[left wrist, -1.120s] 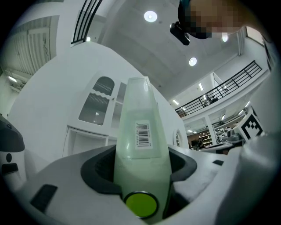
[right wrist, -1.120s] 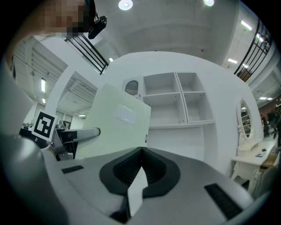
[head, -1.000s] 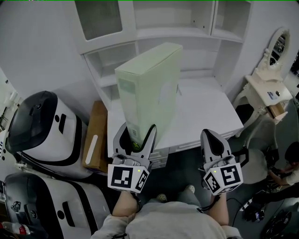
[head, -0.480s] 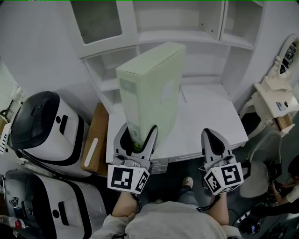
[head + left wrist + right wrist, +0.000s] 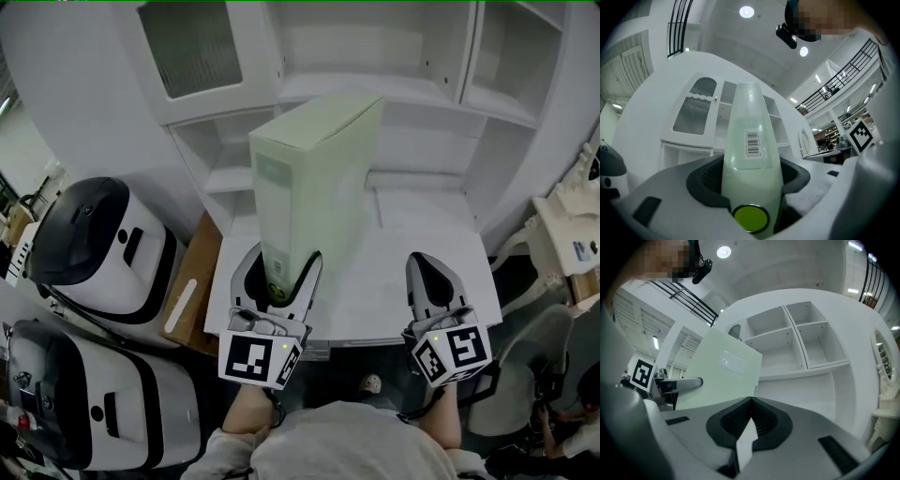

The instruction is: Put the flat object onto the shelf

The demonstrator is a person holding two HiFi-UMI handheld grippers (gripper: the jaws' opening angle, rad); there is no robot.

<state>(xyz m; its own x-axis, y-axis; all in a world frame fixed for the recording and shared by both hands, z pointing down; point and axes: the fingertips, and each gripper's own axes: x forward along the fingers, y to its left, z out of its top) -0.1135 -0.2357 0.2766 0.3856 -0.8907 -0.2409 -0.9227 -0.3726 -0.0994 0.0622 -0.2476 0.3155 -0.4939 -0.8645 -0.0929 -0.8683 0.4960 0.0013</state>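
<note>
A tall, flat pale green box (image 5: 314, 187) stands upright over the white desk (image 5: 422, 234), its lower narrow end in my left gripper (image 5: 278, 258), which is shut on it. In the left gripper view the box (image 5: 751, 154) fills the gap between the jaws, with a barcode label and a green round spot on its end. My right gripper (image 5: 433, 267) hovers over the desk's front edge to the right of the box, shut and holding nothing. The white shelf unit (image 5: 375, 86) with open compartments rises behind the desk; the box (image 5: 719, 376) shows in front of it in the right gripper view.
Two white-and-black machines (image 5: 89, 244) (image 5: 75, 394) stand on the left, with a brown cardboard piece (image 5: 192, 281) between them and the desk. A white vanity table (image 5: 572, 234) stands at the right. The shelf's left door (image 5: 187, 42) has a frosted pane.
Both grippers and the box have moved forward towards the shelf unit, which now looks nearer and larger. The left gripper's hold on the box is unchanged.
</note>
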